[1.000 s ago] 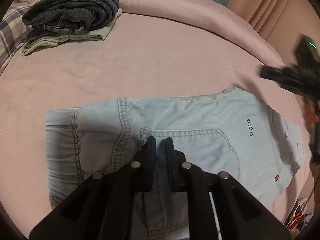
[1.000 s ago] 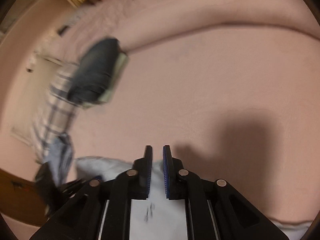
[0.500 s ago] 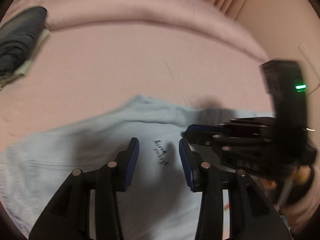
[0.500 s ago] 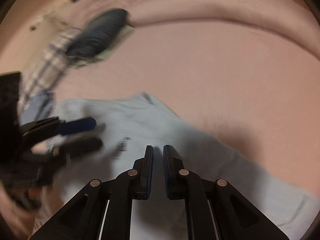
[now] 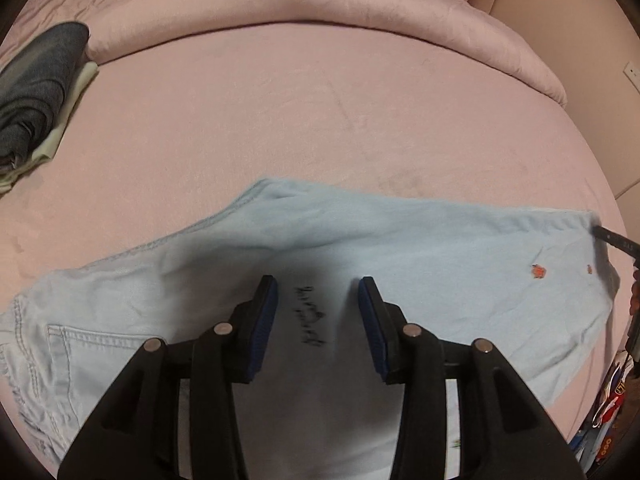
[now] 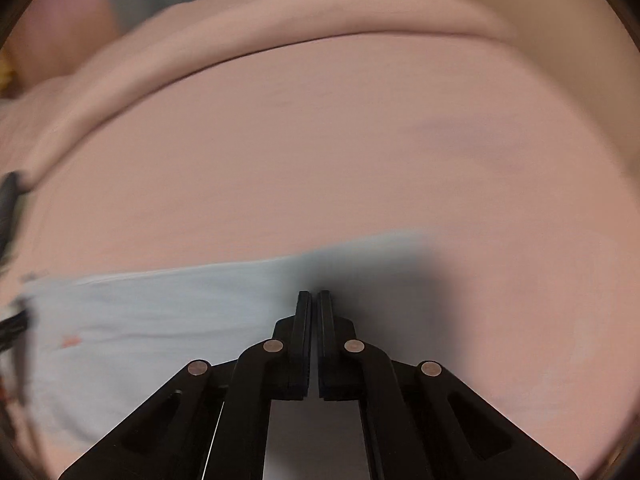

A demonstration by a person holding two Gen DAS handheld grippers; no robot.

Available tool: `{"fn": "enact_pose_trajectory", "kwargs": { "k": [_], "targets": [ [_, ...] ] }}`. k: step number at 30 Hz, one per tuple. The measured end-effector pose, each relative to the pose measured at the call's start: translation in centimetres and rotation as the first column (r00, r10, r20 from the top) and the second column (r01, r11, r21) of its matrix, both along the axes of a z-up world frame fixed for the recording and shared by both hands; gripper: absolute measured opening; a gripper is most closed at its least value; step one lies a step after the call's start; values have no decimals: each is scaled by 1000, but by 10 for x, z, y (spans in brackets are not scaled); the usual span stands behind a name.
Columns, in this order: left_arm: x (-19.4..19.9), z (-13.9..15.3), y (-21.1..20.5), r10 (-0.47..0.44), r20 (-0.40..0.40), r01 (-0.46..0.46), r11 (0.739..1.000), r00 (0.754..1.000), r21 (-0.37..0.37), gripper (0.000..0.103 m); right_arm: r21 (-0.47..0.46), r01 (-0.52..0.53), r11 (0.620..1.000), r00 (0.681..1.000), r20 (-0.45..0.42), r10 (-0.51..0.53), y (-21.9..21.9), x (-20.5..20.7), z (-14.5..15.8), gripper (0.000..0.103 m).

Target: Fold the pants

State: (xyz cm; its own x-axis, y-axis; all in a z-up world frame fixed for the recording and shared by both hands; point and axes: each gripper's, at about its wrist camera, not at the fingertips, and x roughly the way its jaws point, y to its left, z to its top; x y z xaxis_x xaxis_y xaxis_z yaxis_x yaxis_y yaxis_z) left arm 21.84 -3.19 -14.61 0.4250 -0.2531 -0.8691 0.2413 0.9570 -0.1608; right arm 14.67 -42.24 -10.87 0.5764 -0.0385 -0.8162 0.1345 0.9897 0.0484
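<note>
Light blue denim pants (image 5: 400, 248) lie flat across the pink bed, back pocket to the left, hem with small orange marks to the right. My left gripper (image 5: 318, 292) hangs open just above the leg, its blue pads either side of a black script print, with no cloth pinched. My right gripper (image 6: 314, 294) is shut, its tips over the far end of the pants (image 6: 160, 312) in its own shadow. That view is blurred, so whether cloth is pinched does not show. A dark tip of the right gripper (image 5: 618, 240) shows beside the hem corner.
A stack of folded clothes (image 5: 32, 92), dark denim on pale green, sits at the bed's far left. A rolled pink duvet (image 5: 320, 0) runs along the back. The bed's edge curves down at the right, with colourful items (image 5: 608, 420) below it.
My left gripper opened and slid right along the pants, from the back pocket to the printed leg. My right gripper swept right to the hem end and its narrow gap closed.
</note>
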Motion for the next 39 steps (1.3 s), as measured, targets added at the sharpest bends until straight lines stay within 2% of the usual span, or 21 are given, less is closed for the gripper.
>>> {"fn": "enact_pose_trajectory", "kwargs": {
  "k": [2,3,4,6,8,10,11,12,13,15,17,18,20,22,27,32,33,35,36,37,39],
  "targets": [
    [-8,10,-15,-36,19,37,999,999,-36,43,94,-59,994,998,27,56,9,-13,7,4],
    [-13,15,-28,-67,27,69,996,997,-51,45,152,-128,980,991,49,122,23,-22,10,12],
    [-18,17,-38,-88,28,90,994,996,-63,46,193,-212,958,977,67,203,42,-31,11,22],
    [-33,20,-67,-152,33,155,982,988,-105,46,230,-353,907,936,85,342,84,-49,6,27],
    [-46,16,-86,-198,42,201,974,979,-101,47,236,-430,872,902,70,426,114,-58,-7,27],
    [-54,-3,-104,-240,15,240,969,971,-52,48,122,-483,867,875,31,483,134,-61,-27,27],
    [-55,-14,-108,-243,-6,243,970,970,-26,48,121,-499,858,867,58,495,130,-59,-31,26],
    [-57,-19,-110,-254,23,254,967,967,-12,49,166,-498,852,867,83,491,121,-57,-30,26],
    [-58,-17,-110,-263,40,264,965,964,-10,50,209,-462,862,887,86,454,110,-53,-28,26],
    [-57,-15,-108,-260,14,260,966,966,-13,52,284,-343,895,939,103,327,70,-51,-20,26],
    [-54,-10,-106,-251,-3,251,968,968,-10,56,336,-212,918,976,125,179,24,-58,-12,28],
    [-56,-7,-107,-246,-2,246,969,969,-2,59,363,-160,918,984,127,122,9,-67,-11,32],
    [-68,-3,-104,-240,7,240,971,971,-11,60,456,-56,888,990,138,-9,-32,-84,-10,34],
    [-71,2,-109,-246,12,246,966,969,-74,60,561,20,828,986,127,-111,-66,-103,-19,35],
    [-73,5,-140,-293,-3,287,939,956,-188,61,700,67,711,990,41,-134,-73,-115,-58,36],
    [-69,2,-167,-300,-42,281,928,953,-245,61,791,29,611,983,90,-162,-53,-88,-73,36],
    [-69,-1,-170,-293,-57,271,930,954,-250,61,794,30,607,981,94,-172,-45,-87,-74,36],
    [-68,-5,-169,-287,-68,263,934,956,-244,61,766,42,641,974,111,-197,-41,-81,-66,31],
    [-71,-6,-163,-281,-76,256,936,957,-241,61,755,43,654,971,123,-206,-45,-87,-62,19],
    [-73,-6,-162,-280,-80,254,937,957,-240,61,752,39,658,969,133,-210,-49,-91,-58,11],
    [-75,-7,-160,-285,-82,260,938,955,-229,60,753,38,657,965,144,-220,-54,-97,-53,10]
  ]
}}
